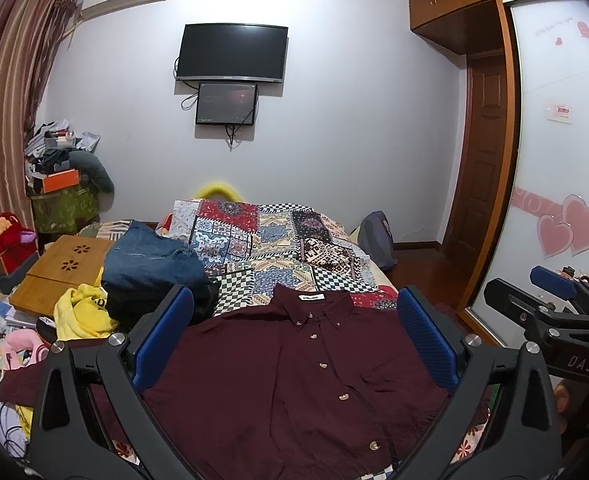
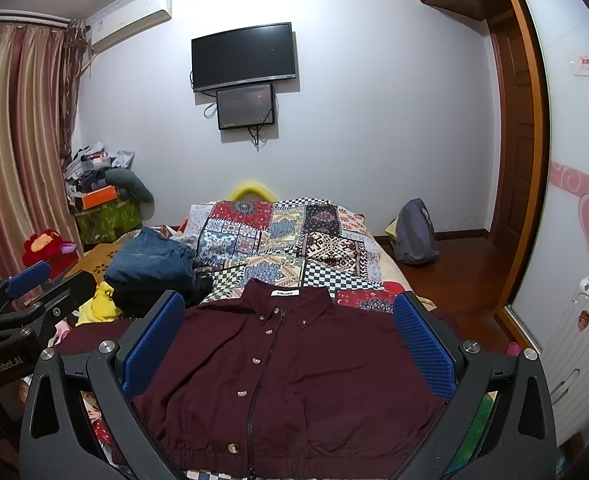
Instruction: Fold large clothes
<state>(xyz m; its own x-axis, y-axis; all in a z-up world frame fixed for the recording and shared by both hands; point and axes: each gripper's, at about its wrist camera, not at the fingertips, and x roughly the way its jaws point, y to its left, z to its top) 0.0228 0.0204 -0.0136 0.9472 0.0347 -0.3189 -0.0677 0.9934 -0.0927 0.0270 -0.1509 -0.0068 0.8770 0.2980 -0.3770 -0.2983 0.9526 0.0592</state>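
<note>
A dark maroon jacket [image 1: 286,384] with buttons, a zipper and a white collar label lies flat, front up, on the patchwork bedspread [image 1: 270,248]; it also shows in the right wrist view [image 2: 294,376]. My left gripper [image 1: 294,336] is open above the jacket, its blue pads wide apart and holding nothing. My right gripper [image 2: 290,336] is open too, above the jacket, empty. The right gripper shows at the right edge of the left view [image 1: 550,312]. The left gripper shows at the left edge of the right view [image 2: 26,300].
A pile of blue jeans [image 1: 150,264] and a yellow garment [image 1: 82,312] lies left of the jacket. A wooden lap table [image 1: 58,272] and clutter sit at the far left. A grey backpack [image 2: 414,232] stands on the floor on the right. A wardrobe [image 1: 554,160] is on the right.
</note>
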